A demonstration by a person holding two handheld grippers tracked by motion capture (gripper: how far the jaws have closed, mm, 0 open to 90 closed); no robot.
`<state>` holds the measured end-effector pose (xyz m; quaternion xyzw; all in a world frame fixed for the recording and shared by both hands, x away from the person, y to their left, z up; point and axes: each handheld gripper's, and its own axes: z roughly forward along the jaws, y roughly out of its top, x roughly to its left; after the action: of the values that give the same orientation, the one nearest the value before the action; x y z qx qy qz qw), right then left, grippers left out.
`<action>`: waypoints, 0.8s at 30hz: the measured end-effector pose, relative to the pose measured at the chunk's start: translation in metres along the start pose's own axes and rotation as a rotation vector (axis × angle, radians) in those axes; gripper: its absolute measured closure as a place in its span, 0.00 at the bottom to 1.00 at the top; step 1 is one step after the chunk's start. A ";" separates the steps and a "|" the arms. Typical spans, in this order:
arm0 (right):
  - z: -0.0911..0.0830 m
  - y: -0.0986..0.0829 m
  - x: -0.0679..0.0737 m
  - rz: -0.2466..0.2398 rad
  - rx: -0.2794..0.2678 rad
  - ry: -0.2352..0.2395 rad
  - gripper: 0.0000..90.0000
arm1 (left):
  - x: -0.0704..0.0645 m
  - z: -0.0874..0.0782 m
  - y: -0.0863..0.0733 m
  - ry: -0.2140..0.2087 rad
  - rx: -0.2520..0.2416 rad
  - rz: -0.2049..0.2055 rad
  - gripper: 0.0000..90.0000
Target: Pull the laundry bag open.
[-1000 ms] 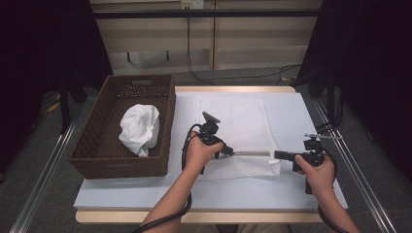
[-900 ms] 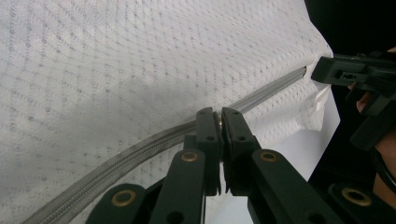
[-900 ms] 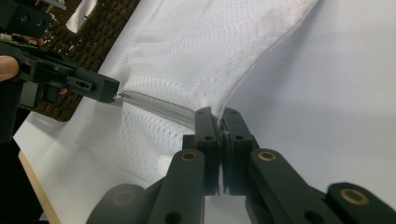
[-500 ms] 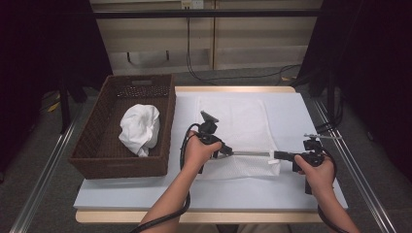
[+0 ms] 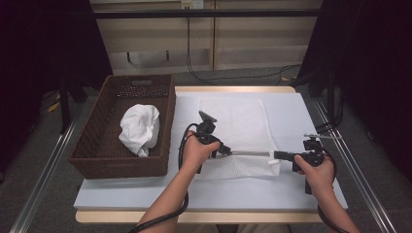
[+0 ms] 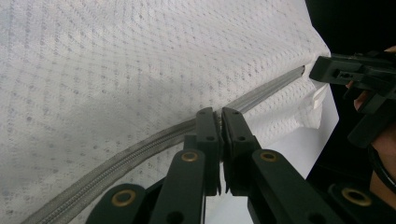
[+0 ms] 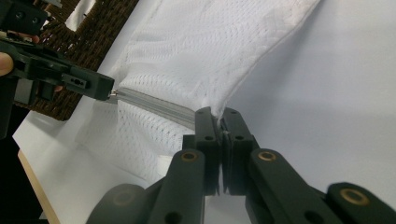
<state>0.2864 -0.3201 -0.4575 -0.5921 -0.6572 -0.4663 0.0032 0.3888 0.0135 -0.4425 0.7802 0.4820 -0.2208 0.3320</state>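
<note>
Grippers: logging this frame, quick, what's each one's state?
Left tool: closed on the mesh bag, at its zipper.
Right tool: closed on the mesh bag's zipper end.

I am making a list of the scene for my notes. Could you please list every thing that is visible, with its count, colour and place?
mesh bag: 1, white, flat on the middle of the table, its near zipper edge lifted
zipper: 1, grey, stretched along the bag's near edge between the two grippers
basket: 1, dark brown wicker, on the left part of the table
crumpled cloth: 1, white, inside the basket
table: 1, white top with wooden edge, centre
cabinet: 1, beige, behind the table
left gripper: 1, black, fingers shut on the zipper at its left end
right gripper: 1, black, fingers shut on the zipper's right end
hands: 2, each holding a gripper, near side of the table
</note>
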 end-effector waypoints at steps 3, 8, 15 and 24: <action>0.000 0.000 -0.001 -0.001 -0.002 -0.001 0.96 | 0.001 -0.001 0.000 0.014 0.003 0.003 0.97; -0.002 0.000 -0.002 0.006 -0.003 0.002 0.96 | 0.002 -0.002 0.000 0.004 0.000 -0.006 0.97; -0.002 0.000 -0.002 0.002 -0.002 0.004 0.96 | 0.001 -0.004 0.000 0.014 -0.003 -0.004 0.97; -0.001 0.000 -0.001 0.005 -0.002 0.010 0.96 | 0.003 -0.006 -0.001 0.008 -0.004 -0.005 0.97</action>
<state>0.2861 -0.3218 -0.4576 -0.5915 -0.6552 -0.4698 0.0070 0.3890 0.0201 -0.4402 0.7792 0.4857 -0.2176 0.3311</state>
